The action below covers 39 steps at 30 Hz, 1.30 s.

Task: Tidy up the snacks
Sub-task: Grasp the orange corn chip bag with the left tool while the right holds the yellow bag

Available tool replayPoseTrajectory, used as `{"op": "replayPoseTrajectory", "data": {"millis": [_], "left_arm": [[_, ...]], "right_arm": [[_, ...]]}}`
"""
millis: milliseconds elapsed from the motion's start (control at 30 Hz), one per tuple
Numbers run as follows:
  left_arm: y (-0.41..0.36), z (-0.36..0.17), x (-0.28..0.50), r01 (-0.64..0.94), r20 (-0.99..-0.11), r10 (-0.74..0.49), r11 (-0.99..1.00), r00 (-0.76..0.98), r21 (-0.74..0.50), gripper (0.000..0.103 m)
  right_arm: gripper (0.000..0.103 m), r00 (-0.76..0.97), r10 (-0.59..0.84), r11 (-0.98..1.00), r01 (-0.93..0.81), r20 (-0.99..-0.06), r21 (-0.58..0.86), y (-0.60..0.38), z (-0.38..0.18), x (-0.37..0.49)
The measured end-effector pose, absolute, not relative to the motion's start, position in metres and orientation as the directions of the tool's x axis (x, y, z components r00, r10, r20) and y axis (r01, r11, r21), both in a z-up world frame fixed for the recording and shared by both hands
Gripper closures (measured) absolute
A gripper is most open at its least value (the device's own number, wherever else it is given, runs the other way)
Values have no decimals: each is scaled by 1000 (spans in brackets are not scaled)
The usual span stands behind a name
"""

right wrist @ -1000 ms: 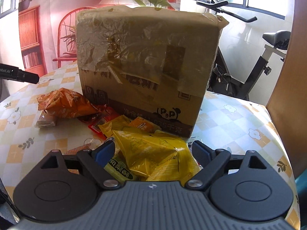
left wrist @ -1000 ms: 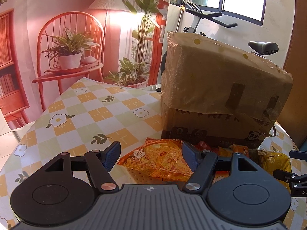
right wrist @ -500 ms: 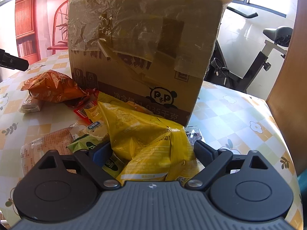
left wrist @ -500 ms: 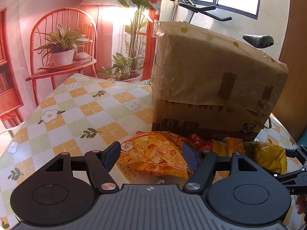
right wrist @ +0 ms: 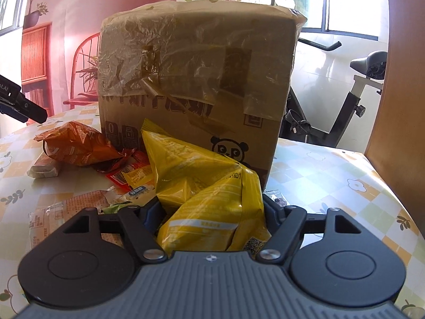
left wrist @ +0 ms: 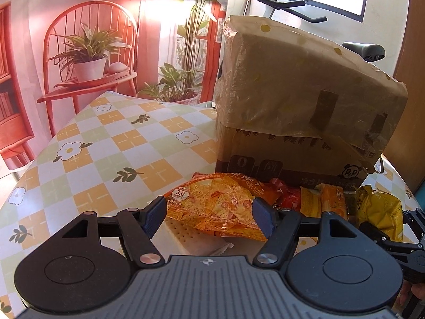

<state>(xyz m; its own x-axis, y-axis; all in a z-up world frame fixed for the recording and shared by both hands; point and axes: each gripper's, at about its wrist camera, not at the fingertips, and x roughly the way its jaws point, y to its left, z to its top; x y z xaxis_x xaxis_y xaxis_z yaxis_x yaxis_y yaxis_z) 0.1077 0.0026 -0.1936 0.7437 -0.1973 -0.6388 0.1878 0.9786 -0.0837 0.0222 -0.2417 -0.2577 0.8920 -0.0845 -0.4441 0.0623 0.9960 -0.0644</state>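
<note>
Checkered floral tablecloth covers the table [left wrist: 111,143], pink backdrop with a printed chair and plants behind it, exercise bike [right wrist: 353,101] by the window.

Taped cardboard box [right wrist: 196,74] stands mid-table, panda logo low on its front. Snacks lie scattered at its base.

Left tool [left wrist: 209,215]: fingers spread wide, orange chip bag [left wrist: 220,204] lies between them on the table. Pads sit close to the bag's two ends; no squeeze visible, bag not deformed. Bag rests partly on a pale cracker pack [left wrist: 191,239]. To its right, against the box foot: red wrappers [left wrist: 289,199] and small orange-yellow packs [left wrist: 332,202].

Right tool [right wrist: 212,212]: jaws have just been closing, yellow snack bag [right wrist: 202,183] is between them. Bag fills the whole gap and bulges up above the fingers, foil creased, both pads look pressed into its sides. Bag's top corner leans toward the box front.

From the right wrist view, left of the yellow bag: a green-and-white small pack [right wrist: 138,191] and a clear-wrapped pack [right wrist: 69,210] near the tool, the orange bag farther back.
</note>
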Motion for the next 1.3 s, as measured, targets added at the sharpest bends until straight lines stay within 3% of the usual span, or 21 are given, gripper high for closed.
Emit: {"op": "replayPoseTrajectory", "data": {"millis": [500, 833, 1300], "left_arm": [[-10, -193, 171, 297, -662, -292, 949, 691, -108, 24], [-53, -216, 167, 529, -722, -299, 842, 624, 108, 19], [-53, -240, 173, 512, -760, -159, 821, 631, 253, 11]], "right_arm": [[28, 885, -83, 996, 65, -458, -55, -243, -258, 24], [28, 884, -84, 996, 69, -461, -50, -244, -259, 24], [28, 882, -85, 996, 69, -464, -50, -243, -258, 24]]}}
